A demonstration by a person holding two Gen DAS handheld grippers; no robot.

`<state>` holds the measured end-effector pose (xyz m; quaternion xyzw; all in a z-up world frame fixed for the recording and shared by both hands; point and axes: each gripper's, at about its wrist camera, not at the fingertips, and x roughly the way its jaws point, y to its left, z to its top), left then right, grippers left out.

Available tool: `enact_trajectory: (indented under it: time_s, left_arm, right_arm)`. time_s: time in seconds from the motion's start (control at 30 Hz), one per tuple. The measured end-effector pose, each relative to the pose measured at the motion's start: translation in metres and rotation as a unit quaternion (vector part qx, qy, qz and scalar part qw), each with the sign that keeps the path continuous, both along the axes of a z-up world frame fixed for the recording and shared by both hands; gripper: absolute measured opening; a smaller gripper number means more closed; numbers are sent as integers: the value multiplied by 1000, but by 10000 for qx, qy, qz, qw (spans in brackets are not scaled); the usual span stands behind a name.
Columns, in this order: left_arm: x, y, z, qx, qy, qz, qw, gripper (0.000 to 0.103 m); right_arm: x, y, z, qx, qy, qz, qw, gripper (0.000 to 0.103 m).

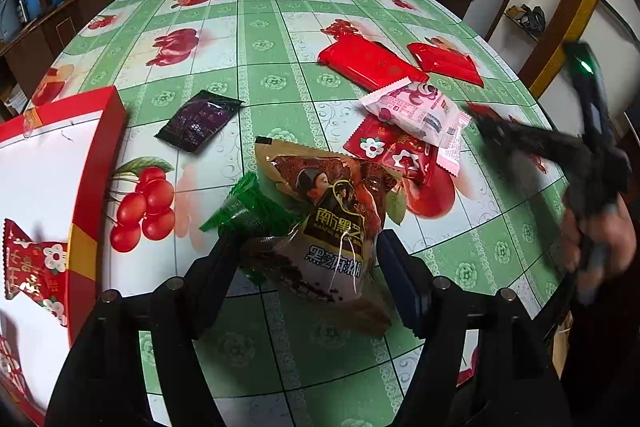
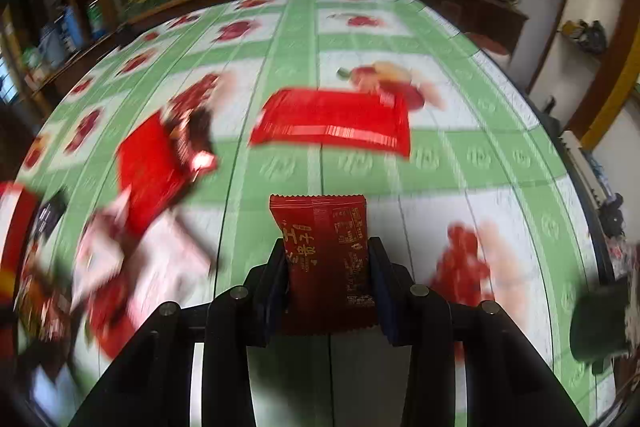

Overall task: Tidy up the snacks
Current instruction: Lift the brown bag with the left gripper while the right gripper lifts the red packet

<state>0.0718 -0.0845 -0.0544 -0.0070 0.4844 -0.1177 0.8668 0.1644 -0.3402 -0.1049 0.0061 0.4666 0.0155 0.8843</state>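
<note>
between the right gripper's (image 2: 329, 267) fingers a dark red foil snack packet (image 2: 326, 259) stands upright, both pads clamped on its sides. the left gripper's (image 1: 304, 255) fingers stand apart, either side of a brown sesame-paste pouch (image 1: 336, 223) lying on the green fruit-print tabletop (image 1: 260, 43), pads not pressing it. left of those fingers sits a red-rimmed white cardboard box (image 1: 52, 163).

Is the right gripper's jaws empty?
No, the right gripper has a dark red snack packet clamped upright between its jaws.
</note>
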Motion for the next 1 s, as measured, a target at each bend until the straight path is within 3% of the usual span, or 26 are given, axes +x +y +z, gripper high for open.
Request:
enact_trajectory:
  time_s: [0.13,0.2,0.27,0.67,0.87,0.93,1.0]
  left_arm:
    - [-8,-4,3,-75,-230,-163,9996,68]
    - [-12,-5,6,-145,-351,-287,9989,58]
    - [-17,-7,7,-180,-420,-411,9981,55]
    - [-51,-12,16,-177,-961,-784,9921,53]
    - [-65,1,29,-344,-1293,-763,9881,52]
    - [-69,7,33,-354,-1375,-707,9873,43]
    - [-71,12,36,-313,-1406,-653,9874,41]
  right_arm:
    - [-29,5,0,86,49,384,9992,40]
    - [-41,12,-1,46,5,519,9986,40]
    - [-51,21,-1,47,-49,668,9977,41]
    - [-79,52,-3,-92,-283,1231,9919,39]
    - [-85,60,-3,97,-333,1471,9885,39]
    - [-86,65,-4,120,-348,1543,9873,39]
    - [-88,71,-5,96,-376,1619,9860,39]
